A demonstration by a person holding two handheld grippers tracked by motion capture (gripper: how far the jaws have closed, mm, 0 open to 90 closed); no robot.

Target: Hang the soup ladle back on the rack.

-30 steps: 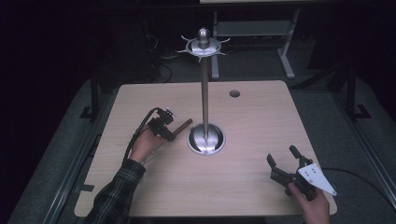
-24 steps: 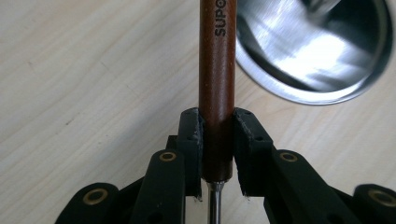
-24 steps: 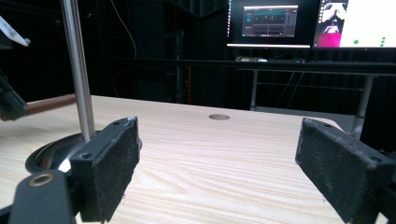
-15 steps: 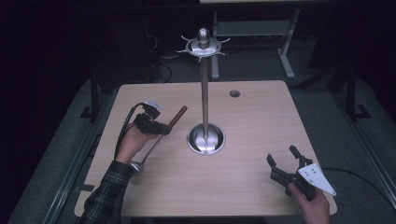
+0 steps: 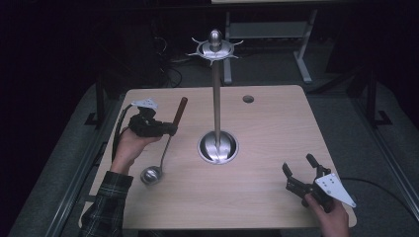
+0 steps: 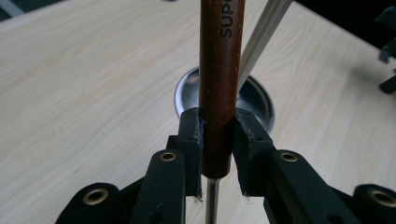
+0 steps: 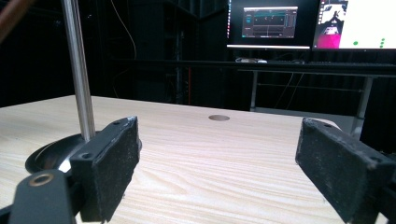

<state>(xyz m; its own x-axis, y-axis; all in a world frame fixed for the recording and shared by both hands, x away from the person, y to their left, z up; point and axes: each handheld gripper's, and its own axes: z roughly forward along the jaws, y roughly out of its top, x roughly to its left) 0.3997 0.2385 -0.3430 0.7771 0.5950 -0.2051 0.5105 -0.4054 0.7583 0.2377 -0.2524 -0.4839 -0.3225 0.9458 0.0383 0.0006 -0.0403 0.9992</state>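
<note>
Darkness surrounds the light wooden table [image 5: 267, 197]. Left of frame centre, the left gripper [image 5: 165, 130] is clamped on the brown wooden handle of a ladle [image 5: 168, 143], whose steel bowl hangs low above the tabletop. At centre stands a steel utensil stand [image 5: 216, 98]. At lower right, the right gripper [image 5: 300, 168] rests with jaws spread, holding nothing.

left hand-held gripper [image 5: 168, 129] clamped shut, raised; right hand-held gripper [image 5: 299, 168] gapes wide, resting low.
</note>
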